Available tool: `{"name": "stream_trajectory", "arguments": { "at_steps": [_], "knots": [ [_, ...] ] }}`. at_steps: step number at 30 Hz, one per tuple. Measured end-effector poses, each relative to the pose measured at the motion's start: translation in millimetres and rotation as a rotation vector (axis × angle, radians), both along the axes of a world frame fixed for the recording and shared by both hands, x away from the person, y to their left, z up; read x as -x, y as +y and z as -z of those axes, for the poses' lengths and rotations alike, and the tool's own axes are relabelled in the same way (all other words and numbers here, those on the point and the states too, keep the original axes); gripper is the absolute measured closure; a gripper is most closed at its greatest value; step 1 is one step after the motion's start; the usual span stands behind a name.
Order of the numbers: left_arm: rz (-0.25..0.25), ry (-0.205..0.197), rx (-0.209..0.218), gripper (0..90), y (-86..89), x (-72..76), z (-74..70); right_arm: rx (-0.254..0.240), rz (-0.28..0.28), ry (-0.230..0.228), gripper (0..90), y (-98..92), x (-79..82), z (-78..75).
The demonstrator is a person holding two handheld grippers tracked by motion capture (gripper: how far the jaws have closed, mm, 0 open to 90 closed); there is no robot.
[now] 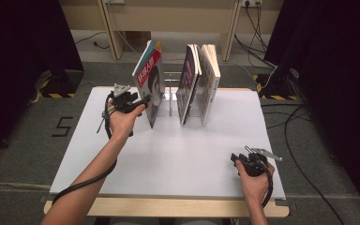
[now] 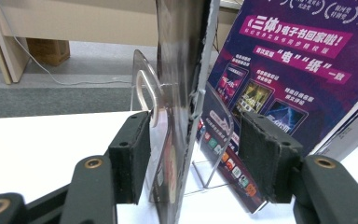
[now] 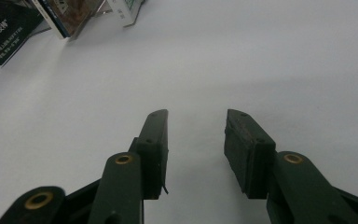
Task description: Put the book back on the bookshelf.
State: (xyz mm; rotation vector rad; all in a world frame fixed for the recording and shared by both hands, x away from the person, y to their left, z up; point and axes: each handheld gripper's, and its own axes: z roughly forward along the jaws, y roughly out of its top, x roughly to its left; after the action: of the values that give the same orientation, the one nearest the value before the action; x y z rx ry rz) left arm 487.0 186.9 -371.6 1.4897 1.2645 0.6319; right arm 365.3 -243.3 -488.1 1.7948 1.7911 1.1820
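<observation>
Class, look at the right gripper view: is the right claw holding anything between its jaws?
No: the right claw stands open over the bare white table, with nothing between its jaws.

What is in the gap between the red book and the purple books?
Between the red book and the purple books, the high view shows a clear plastic divider of the book stand, standing upright.

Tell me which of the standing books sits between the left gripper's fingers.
The red-covered book, leaning alone left of the clear stand; the others stand together on the right.
</observation>
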Motion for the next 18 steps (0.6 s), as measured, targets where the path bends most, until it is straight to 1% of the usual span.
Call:
{"name": "stream_trajectory", "arguments": {
  "at_steps": [3,4,5,6,18],
  "knots": [
    [0.002,0.01,0.005,42.5,2.1,1.6,1.1,0.002,0.0,-0.001,60.1,0.4,-0.1,0.2],
    [0.002,0.011,0.005,42.5,3.1,2.3,1.5,-0.009,0.002,0.004,60.1,1.2,0.1,-0.1],
    [0.002,0.013,0.004,42.5,3.8,2.8,1.6,-0.009,0.001,0.004,60.1,1.4,0.1,-0.2],
    [0.003,0.015,0.002,42.4,4.9,3.8,1.8,-0.003,-0.001,0.0,60.1,1.2,0.0,0.0],
    [0.027,0.046,0.022,41.9,14.8,13.7,6.7,-0.008,0.002,0.002,60.1,1.8,0.4,-0.2]
  ]
}}
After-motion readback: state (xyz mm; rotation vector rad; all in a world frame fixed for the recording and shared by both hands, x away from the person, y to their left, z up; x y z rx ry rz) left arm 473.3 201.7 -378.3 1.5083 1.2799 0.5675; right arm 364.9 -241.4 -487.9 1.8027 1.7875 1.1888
